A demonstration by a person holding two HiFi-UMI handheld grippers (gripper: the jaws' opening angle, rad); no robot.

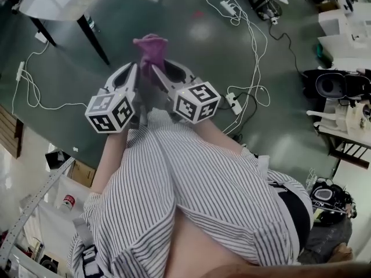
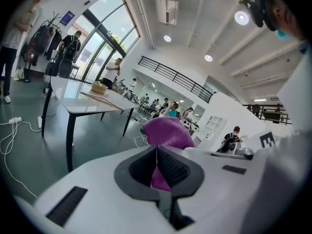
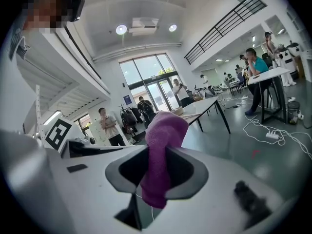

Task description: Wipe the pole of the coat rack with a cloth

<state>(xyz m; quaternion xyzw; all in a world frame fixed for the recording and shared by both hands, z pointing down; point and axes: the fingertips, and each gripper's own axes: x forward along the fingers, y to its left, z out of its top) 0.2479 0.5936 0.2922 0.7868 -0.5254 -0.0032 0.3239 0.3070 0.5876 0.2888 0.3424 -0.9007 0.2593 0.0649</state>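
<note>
A purple cloth (image 1: 151,48) is held between my two grippers, which sit close together in front of the person's striped shirt. In the head view my left gripper (image 1: 137,69) and right gripper (image 1: 155,69) both meet at the cloth. In the left gripper view the left gripper (image 2: 156,152) is shut, with the cloth (image 2: 168,133) bunched past its tips and showing between the pads. In the right gripper view the right gripper (image 3: 158,155) is shut on the cloth (image 3: 163,130), which stands up out of the jaws. A loaded coat rack (image 2: 48,28) stands far off by the windows.
A white table with black legs (image 1: 64,4) stands at the upper left of the green floor. White cables (image 1: 249,39) and a power strip (image 1: 233,102) lie on the floor to the right. Equipment (image 1: 342,86) crowds the right edge. Several people stand in the background.
</note>
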